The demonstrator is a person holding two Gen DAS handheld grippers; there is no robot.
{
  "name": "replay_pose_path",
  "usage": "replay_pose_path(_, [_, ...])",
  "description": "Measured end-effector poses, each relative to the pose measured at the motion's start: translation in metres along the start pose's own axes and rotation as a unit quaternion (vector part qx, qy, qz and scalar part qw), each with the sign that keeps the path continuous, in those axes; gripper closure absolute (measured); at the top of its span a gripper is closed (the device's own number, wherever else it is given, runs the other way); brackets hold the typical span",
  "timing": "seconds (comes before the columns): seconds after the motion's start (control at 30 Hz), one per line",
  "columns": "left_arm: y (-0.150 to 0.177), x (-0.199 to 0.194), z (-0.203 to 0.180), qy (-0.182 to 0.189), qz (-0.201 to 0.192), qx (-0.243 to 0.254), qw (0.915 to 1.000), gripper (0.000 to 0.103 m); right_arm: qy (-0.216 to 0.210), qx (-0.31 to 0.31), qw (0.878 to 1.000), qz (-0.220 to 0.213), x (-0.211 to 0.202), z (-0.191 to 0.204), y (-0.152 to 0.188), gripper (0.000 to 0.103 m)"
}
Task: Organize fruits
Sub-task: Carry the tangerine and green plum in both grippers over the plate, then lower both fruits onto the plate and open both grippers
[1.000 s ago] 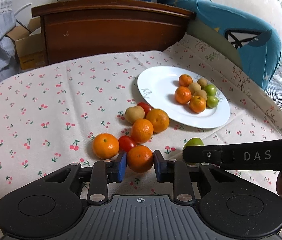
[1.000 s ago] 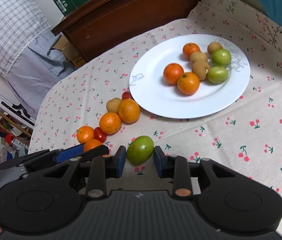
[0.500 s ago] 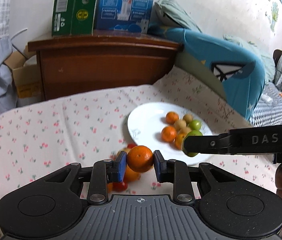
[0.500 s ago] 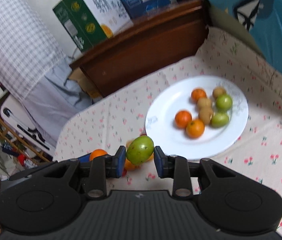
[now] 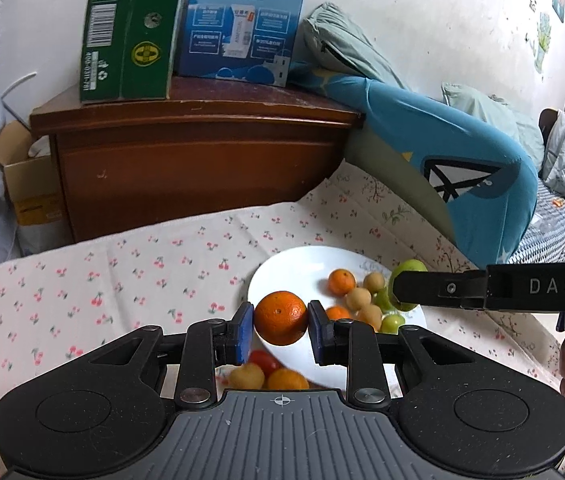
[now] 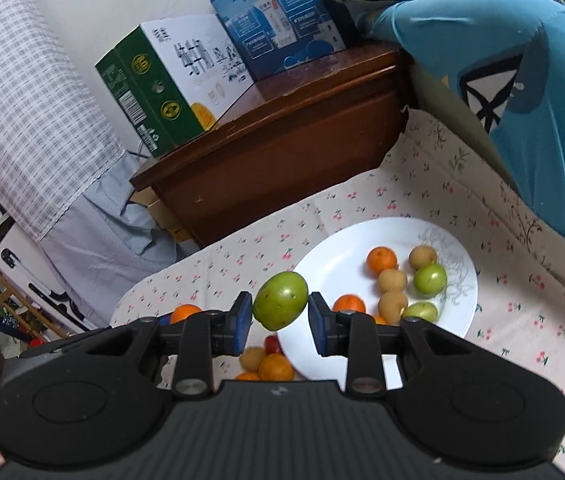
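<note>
My left gripper [image 5: 280, 330] is shut on an orange mandarin [image 5: 281, 317], held in the air over the near edge of the white plate [image 5: 290, 276]. In the right wrist view my right gripper [image 6: 279, 317] is shut on a green fruit [image 6: 280, 306], also lifted, just left of the plate [image 6: 322, 268]. The right gripper reaches in from the right of the left wrist view as a black bar [image 5: 462, 290] with the green fruit [image 5: 406, 270] at its tip. The plate holds mandarins, small brown fruits and green fruits. More loose fruit [image 5: 266, 374] lies on the cloth below the left gripper.
A cherry-print cloth [image 5: 122, 280] covers the surface. Behind it stands a wooden cabinet [image 5: 186, 168] with a green box [image 5: 130, 28] and a blue box [image 5: 242, 20] on top. Blue bedding [image 5: 462, 168] rises at the right. A cardboard box [image 5: 30, 184] sits at the left.
Both grippers have risen off the cloth with their fruit, the mandarin and the green fruit, and now tilt less steeply. The loose fruit has dropped to the bottom of both views.
</note>
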State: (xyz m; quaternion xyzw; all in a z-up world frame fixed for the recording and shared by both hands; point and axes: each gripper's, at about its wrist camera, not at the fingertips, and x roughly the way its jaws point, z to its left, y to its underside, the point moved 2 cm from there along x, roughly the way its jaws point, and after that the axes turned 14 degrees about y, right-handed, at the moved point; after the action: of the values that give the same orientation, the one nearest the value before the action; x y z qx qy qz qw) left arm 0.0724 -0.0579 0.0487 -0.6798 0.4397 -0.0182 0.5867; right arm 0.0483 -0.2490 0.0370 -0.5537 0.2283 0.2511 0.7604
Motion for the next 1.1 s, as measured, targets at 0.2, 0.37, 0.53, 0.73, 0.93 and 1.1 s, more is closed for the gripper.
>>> replay_pose_path(0.2, [-0.009,0.023,0.003,0.004,0.015,0.010,0.9998,0.077,0.013,0.021,1.000,0.010,0.019,-0.010,-0.011,0.073])
replay_pose_path(0.37, [-0.012,0.039,0.005,0.007,0.025,0.013,0.9996,0.077,0.022,0.037,0.999,0.020,0.036,-0.017,-0.017,0.073])
replay_pose_path(0.53, [-0.011,0.054,0.008,0.008,0.039,0.012,0.9991,0.077,0.033,0.045,0.998,0.031,0.052,-0.021,-0.021,0.073])
replay_pose_path(0.73, [-0.005,0.072,0.006,0.016,0.062,0.016,0.9978,0.077,0.044,0.049,0.996,0.052,0.071,-0.024,-0.018,0.073])
replay_pose_path(0.93, [-0.001,0.084,0.005,0.021,0.077,0.018,0.9966,0.077,0.054,0.056,0.995,0.059,0.081,-0.028,-0.016,0.073])
replay_pose_path(1.1, [0.000,0.085,0.005,0.021,0.078,0.016,0.9966,0.075,0.059,0.062,0.994,0.061,0.086,-0.029,-0.016,0.070])
